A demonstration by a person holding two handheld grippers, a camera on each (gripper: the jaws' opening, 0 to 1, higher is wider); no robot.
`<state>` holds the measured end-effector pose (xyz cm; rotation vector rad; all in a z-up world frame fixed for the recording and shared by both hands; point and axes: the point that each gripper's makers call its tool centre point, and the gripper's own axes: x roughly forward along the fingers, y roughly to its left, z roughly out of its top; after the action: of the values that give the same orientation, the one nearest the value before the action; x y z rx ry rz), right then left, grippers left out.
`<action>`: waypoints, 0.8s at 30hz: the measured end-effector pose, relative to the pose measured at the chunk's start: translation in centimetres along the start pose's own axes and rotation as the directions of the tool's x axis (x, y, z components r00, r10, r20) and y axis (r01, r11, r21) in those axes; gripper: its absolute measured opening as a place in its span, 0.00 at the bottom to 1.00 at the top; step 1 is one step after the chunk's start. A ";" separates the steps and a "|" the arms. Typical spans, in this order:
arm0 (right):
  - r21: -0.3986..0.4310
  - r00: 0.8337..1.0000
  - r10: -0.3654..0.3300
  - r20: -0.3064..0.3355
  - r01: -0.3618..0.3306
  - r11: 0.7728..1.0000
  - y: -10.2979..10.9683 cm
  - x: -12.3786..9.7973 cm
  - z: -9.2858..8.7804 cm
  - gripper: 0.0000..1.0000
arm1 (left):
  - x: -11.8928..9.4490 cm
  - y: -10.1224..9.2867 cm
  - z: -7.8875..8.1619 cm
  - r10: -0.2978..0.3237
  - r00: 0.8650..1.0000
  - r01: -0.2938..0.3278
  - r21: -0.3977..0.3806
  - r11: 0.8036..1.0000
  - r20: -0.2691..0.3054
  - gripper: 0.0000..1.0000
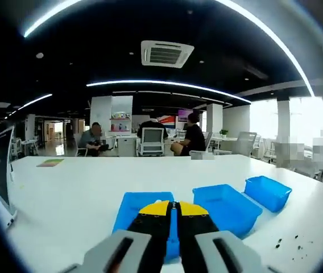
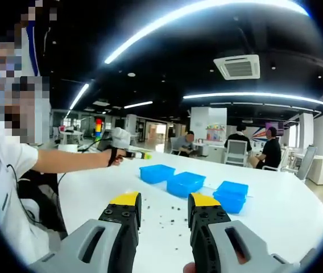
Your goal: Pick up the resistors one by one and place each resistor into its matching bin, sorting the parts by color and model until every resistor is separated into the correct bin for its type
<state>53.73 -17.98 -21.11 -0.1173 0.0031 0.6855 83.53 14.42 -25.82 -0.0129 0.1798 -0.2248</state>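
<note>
Hard to see: the small dark resistors (image 2: pixel 170 213) are only tiny specks scattered on the table in the right gripper view, too small to tell colour or kind. A few more specks (image 1: pixel 289 245) lie at the lower right of the left gripper view.
Hidden: in the left gripper view the near blue plastic bin (image 1: pixel 132 209) is partly covered by the gripper's own jaws, so I cannot see what is inside.
Left gripper (image 1: pixel 174 209): yellow-tipped black jaws pressed together, with nothing seen between them, above the near bin.
Right gripper (image 2: pixel 161 200): yellow-tipped jaws spread wide apart, holding nothing, over the specks.
Bins: three blue plastic bins stand in a row; the middle bin (image 1: pixel 227 207) and the far bin (image 1: pixel 268 192) sit just beside each other. In the right gripper view the row (image 2: pixel 184 183) lies beyond the resistors.
Other gripper: in the right gripper view a person's hand (image 2: pixel 116 152) reaches out from the left, holding the other gripper near the bins.
Table: a big white table (image 1: pixel 82 187), smooth and bright.
Room: an open office with a dark ceiling, long curved light strips, a square ceiling vent (image 1: pixel 166 53), and people sitting at desks (image 1: pixel 150 141) far back.
</note>
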 end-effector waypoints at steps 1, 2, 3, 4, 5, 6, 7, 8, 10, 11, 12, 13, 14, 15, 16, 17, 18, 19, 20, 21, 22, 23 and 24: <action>0.000 1.000 -0.002 0.000 0.002 1.000 -0.1 0.0 0.0 0.35 | 0.2 0.1 -0.1 0.004 1.000 -0.004 -0.002 1.000 -0.001 0.07; -0.001 1.000 -0.003 0.000 0.003 1.000 -0.1 0.0 0.0 0.35 | 0.5 0.3 -0.1 0.012 1.000 -0.012 -0.005 1.000 -0.002 0.07; -0.001 1.000 -0.004 0.001 0.004 1.000 -0.1 -0.1 0.0 0.35 | 0.6 0.6 -0.2 0.025 1.000 -0.025 0.000 1.000 -0.003 0.07; 0.000 1.000 -0.005 0.002 0.005 1.000 -0.2 -0.1 0.0 0.35 | 0.8 0.9 -0.2 0.038 0.999 -0.038 0.007 0.999 0.000 0.07; 0.001 1.000 -0.005 0.002 0.005 1.000 -0.2 -0.1 0.0 0.35 | 0.9 1.2 -0.2 0.050 0.999 -0.050 0.011 0.999 0.003 0.07; 0.000 1.000 -0.005 0.001 0.005 1.000 -0.2 -0.1 0.0 0.35 | 0.9 1.4 -0.1 0.056 0.998 -0.056 0.011 0.998 0.004 0.07; -0.001 1.000 -0.005 0.001 0.005 1.000 -0.2 -0.1 0.0 0.35 | 1.0 1.6 -0.2 0.063 0.998 -0.063 -0.005 0.998 -0.002 0.11; -0.001 1.000 -0.004 0.000 0.004 1.000 -0.2 -0.1 0.0 0.35 | 1.2 1.5 -0.4 0.052 0.999 -0.052 -0.019 0.998 -0.010 0.19; -0.002 1.000 -0.005 0.000 0.005 1.000 -0.2 -0.1 0.0 0.35 | 1.4 1.4 -0.4 0.035 0.999 -0.035 0.036 0.999 -0.005 0.52; -0.002 1.000 -0.006 -0.001 0.006 1.000 -0.3 -0.1 0.0 0.35 | 1.4 1.4 -0.5 0.034 0.999 -0.033 0.055 0.998 -0.006 0.59; -0.001 1.000 -0.007 -0.001 0.007 1.000 -0.3 -0.1 -0.1 0.35 | 1.3 1.5 -0.5 0.041 0.999 -0.041 0.063 0.997 -0.008 0.61; 0.000 1.000 -0.007 -0.001 0.007 1.000 -0.3 0.0 -0.1 0.35 | 1.2 1.6 -0.4 0.044 0.999 -0.044 0.063 0.997 -0.006 0.59; 0.000 1.000 -0.007 -0.001 0.007 1.000 -0.3 0.0 -0.1 0.35 | 1.0 1.7 -0.3 0.046 0.999 -0.045 0.063 0.997 -0.006 0.59; -0.001 1.000 -0.006 -0.001 0.006 1.000 -0.3 -0.1 0.0 0.35 | 0.8 1.7 -0.2 0.044 0.999 -0.043 0.055 0.998 -0.003 0.59; -0.001 1.000 -0.005 0.000 0.005 1.000 -0.2 -0.1 0.0 0.35 | 0.7 1.6 -0.1 0.040 0.999 -0.040 0.050 0.998 0.000 0.59; -0.002 1.000 -0.003 0.001 0.003 1.000 -0.2 -0.1 0.0 0.35 | 0.5 1.5 0.0 0.038 0.999 -0.038 0.051 0.998 0.002 0.59; -0.003 1.000 -0.002 0.001 0.002 1.000 -0.1 0.0 0.0 0.35 | 0.3 1.3 0.2 0.034 0.999 -0.035 0.057 0.998 0.007 0.58; -0.004 1.000 -0.001 0.001 0.001 1.000 -0.1 0.0 0.1 0.35 | 0.1 1.1 0.4 0.028 1.000 -0.029 0.060 0.998 0.011 0.58; -0.003 1.000 -0.001 0.002 0.001 1.000 -0.1 0.0 0.1 0.35 | -0.2 0.9 0.6 0.022 1.000 -0.023 0.059 0.998 0.016 0.58; -0.003 1.000 -0.001 0.002 0.001 1.000 -0.1 0.0 0.1 0.35 | -0.6 0.5 0.9 0.011 1.000 -0.013 0.059 0.998 0.022 0.58; -0.003 1.000 -0.001 0.002 0.001 1.000 -0.1 0.0 0.1 0.35 | -0.9 0.3 1.1 0.003 1.000 -0.005 0.061 0.998 0.026 0.58; -0.002 1.000 -0.002 0.002 0.002 1.000 -0.1 0.0 0.1 0.35 | -1.2 -0.1 1.2 -0.009 1.000 0.007 0.066 0.998 0.028 0.58; -0.002 1.000 -0.002 0.002 0.002 1.000 -0.2 0.0 0.1 0.35 | -1.6 -0.4 1.4 -0.023 0.999 0.021 0.067 0.998 0.030 0.58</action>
<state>53.81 -18.10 -20.98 -0.1190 0.0007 0.6841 82.13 14.36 -24.18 0.0484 0.1416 -0.2522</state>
